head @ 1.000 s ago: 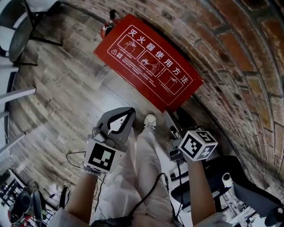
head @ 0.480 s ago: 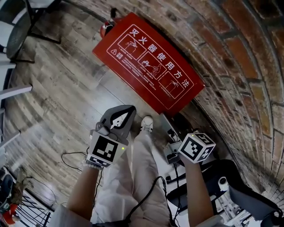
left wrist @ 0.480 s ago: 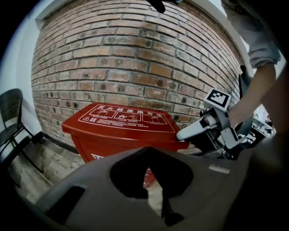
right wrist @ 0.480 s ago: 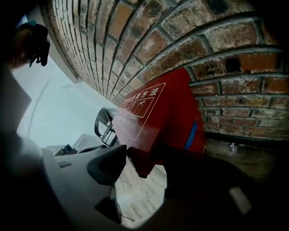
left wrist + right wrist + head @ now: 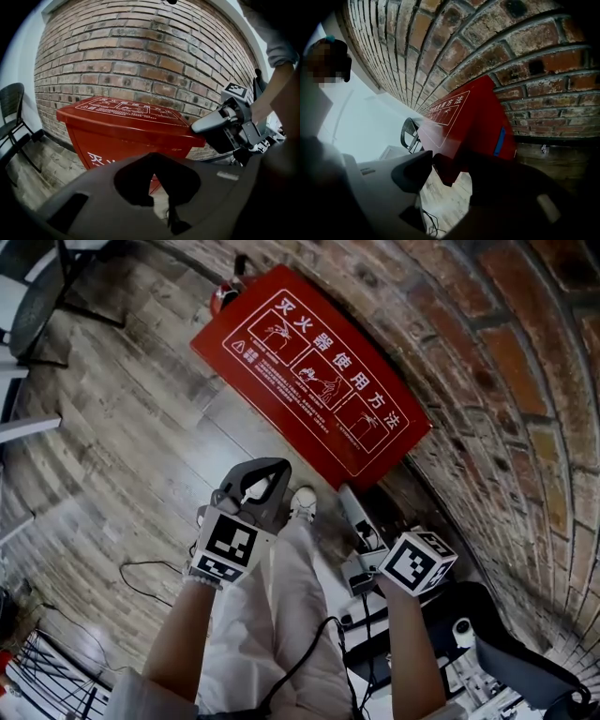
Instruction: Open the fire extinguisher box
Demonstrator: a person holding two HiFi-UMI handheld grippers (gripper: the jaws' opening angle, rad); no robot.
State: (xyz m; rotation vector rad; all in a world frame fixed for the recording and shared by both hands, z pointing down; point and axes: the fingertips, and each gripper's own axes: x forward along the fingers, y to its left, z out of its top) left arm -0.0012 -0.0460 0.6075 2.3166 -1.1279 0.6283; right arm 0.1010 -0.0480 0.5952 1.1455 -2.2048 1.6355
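From above, the red fire extinguisher box (image 5: 309, 371) stands on the wooden floor (image 5: 122, 427) with its back against the brick wall (image 5: 487, 381), and its lid with the printed instructions is down. The person stands just in front of it, with both claws pointing at its near side. The left claw (image 5: 255, 474) is close to the front edge and the right claw (image 5: 349, 502) is by the near right corner.

In the left gripper view, the left claw (image 5: 153, 157) has its tips brought together and carries nothing. The box (image 5: 126, 126) sits just beyond it, lid closed, with a black chair (image 5: 11, 112) off to the side.

In the right gripper view, the right claw (image 5: 450, 168) is wide, though its jaws have just been closing a little. A lower corner of the box (image 5: 473, 117) shows through the gap, and neither pad presses on it.
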